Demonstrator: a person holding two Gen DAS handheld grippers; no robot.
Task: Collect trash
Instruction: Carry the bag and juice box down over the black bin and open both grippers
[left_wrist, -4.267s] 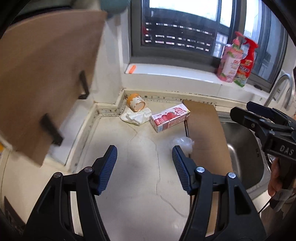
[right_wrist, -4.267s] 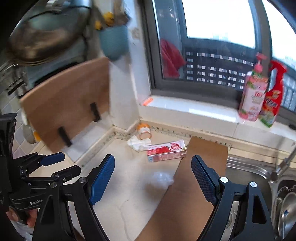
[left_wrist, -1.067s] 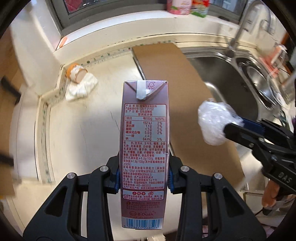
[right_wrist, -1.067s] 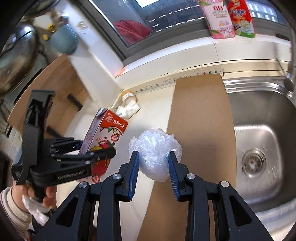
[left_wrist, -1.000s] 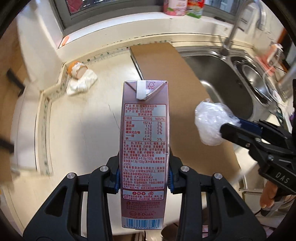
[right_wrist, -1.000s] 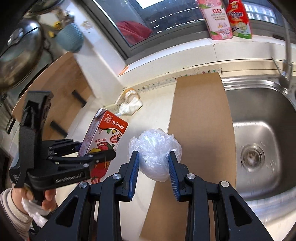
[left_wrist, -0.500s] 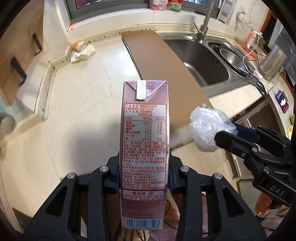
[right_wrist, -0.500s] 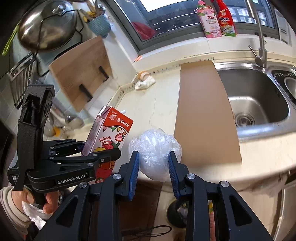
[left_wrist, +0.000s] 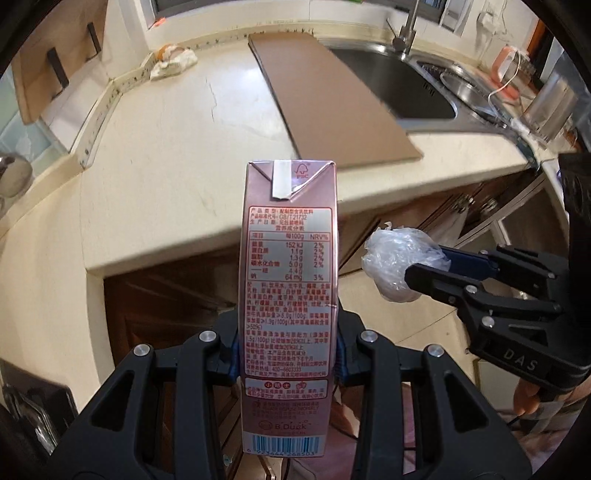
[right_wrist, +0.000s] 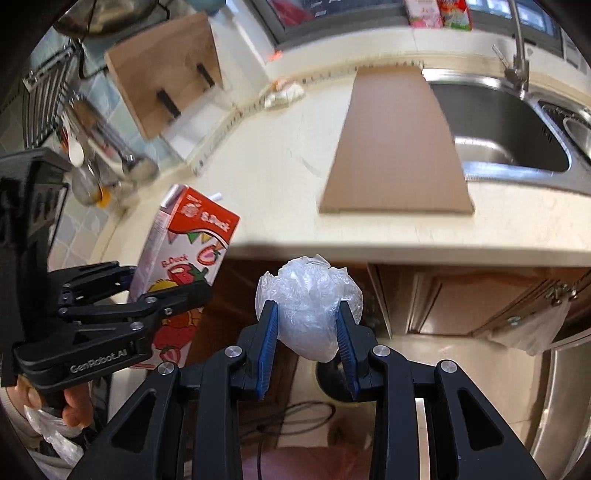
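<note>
Item 1 — left gripper (left_wrist: 287, 356): jaws closed about halfway onto a drink carton (left_wrist: 290, 295), gripped by its lower half, upright, out past the counter (left_wrist: 166, 147) edge above the cabinet fronts.

Item 2 — right gripper (right_wrist: 307, 345): blue pads (right_wrist: 266, 339) pinching a crumpled ball of clear plastic wrap (right_wrist: 308, 306), also off the counter.

Handling advice: keep both grips firm; release only once directly over a bin — none is clearly visible yet.

Carton: tall, pinkish nutrition panel, red strawberry front, folded top, undented.

Remaining: a crumpled tissue with a small orange-rimmed cup (left_wrist: 173, 61) in the counter's back corner.
</note>
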